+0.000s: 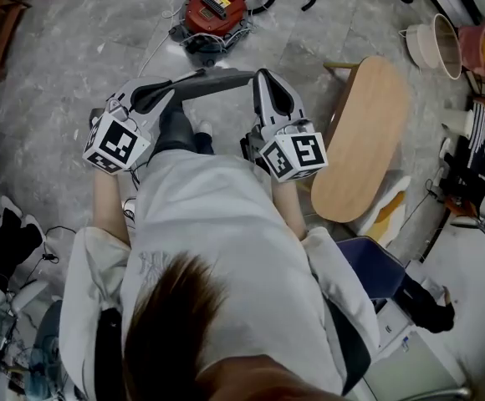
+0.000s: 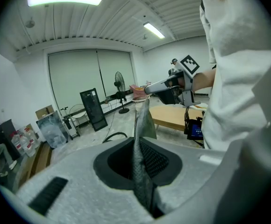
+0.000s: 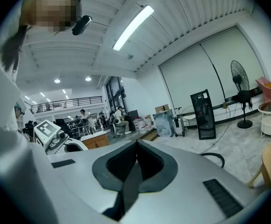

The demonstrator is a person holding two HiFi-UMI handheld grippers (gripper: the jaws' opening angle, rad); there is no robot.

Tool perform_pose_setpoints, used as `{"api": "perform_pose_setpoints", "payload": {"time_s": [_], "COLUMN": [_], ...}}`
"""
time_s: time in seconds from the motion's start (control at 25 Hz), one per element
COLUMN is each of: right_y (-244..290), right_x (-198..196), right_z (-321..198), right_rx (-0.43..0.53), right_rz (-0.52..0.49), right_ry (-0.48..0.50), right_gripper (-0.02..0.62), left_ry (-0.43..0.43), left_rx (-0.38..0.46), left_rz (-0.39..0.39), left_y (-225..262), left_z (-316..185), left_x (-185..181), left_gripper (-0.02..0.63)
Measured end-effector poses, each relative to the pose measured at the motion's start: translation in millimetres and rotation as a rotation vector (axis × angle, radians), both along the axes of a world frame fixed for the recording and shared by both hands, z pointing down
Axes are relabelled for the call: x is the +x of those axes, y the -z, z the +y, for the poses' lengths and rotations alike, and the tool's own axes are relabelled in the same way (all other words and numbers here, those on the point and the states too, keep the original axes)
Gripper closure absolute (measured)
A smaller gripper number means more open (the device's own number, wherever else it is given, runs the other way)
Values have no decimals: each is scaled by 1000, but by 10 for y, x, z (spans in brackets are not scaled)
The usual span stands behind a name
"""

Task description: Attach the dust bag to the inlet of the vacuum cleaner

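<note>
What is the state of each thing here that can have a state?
left tool, shut on one end of the dust bag.
right tool, shut on the bag's other end.
dust bag, held stretched between both tools, in the air.
vacuum cleaner, on the floor ahead, bag not yet attached.

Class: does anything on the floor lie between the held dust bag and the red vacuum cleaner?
Nothing visible does: only bare floor separates the dust bag from the vacuum cleaner.
</note>
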State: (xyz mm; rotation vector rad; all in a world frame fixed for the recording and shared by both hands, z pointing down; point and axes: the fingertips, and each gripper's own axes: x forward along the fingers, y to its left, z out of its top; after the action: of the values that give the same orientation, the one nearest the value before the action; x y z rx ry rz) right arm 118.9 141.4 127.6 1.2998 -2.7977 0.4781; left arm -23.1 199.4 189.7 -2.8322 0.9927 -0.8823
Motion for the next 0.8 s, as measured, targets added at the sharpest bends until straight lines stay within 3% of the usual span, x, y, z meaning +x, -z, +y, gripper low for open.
{"api": "perform_pose_setpoints", "payload": {"time_s": [0.4, 0.8], "right_y": [-32, -45], "right_x": [-337, -769], "right_z": [-663, -1463], "right_rx": [-35, -34], "right_rz": [6, 35], "right_ry": [-86, -226], "right_gripper": [594, 594], "left_ry": [-102, -287], "left_rx": [-41, -73], "left_rz": [-5, -27], "left_y": [-107, -251], "left_z": [-744, -1603], "left_x": [-321, -738], "left_gripper": [569, 568]}}
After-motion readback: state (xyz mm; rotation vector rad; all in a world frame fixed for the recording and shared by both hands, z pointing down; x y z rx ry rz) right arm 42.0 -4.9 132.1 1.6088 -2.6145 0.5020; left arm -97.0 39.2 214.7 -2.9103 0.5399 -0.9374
